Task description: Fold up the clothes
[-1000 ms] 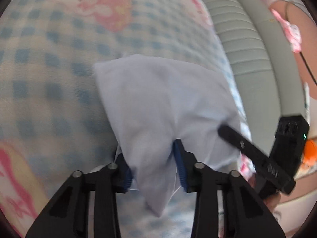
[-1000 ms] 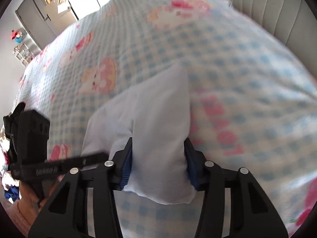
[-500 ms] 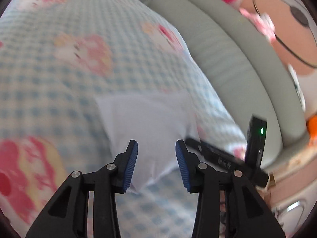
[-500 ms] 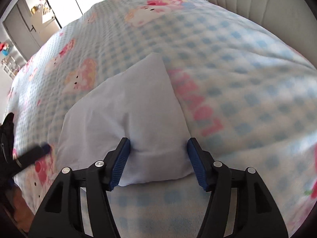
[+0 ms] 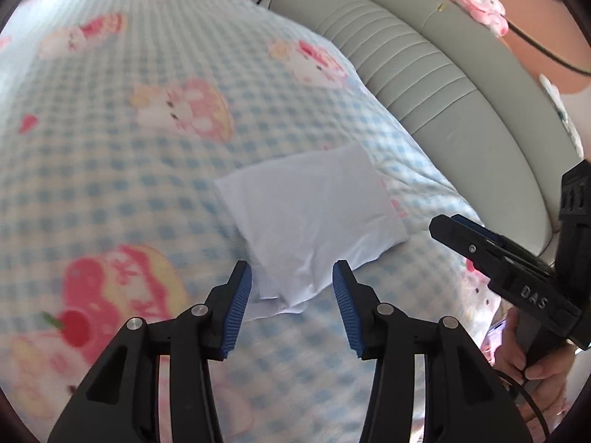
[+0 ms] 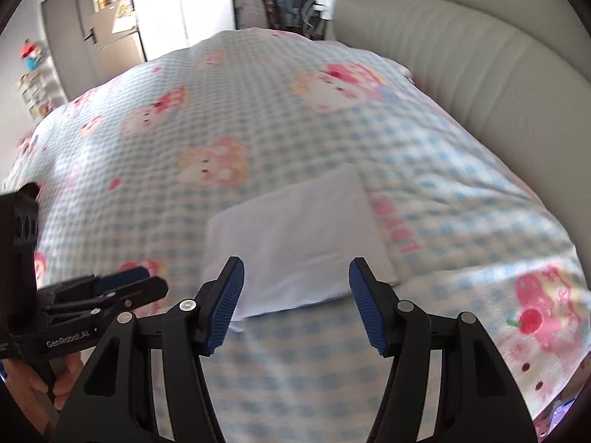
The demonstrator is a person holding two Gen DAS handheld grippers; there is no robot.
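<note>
A: Where do the claws stand?
B: The left gripper point(image 5: 291, 280) and the right gripper point(image 6: 295, 277) both gape apart, empty, just short of the folded white garment point(image 5: 310, 217).
A: And the garment?
B: Flat on the blue checked blanket point(image 6: 258, 118), near the grey padded headboard point(image 5: 443, 85).

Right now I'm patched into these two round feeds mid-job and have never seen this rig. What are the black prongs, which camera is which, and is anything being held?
A person holds two handheld grippers, with a fisheye camera on each looking along its fingers. The left gripper and right gripper are both open and hold nothing. The folded white garment lies on the checked cartoon-print blanket, with a padded headboard beside it. Each view shows the other gripper at its edge.
</note>
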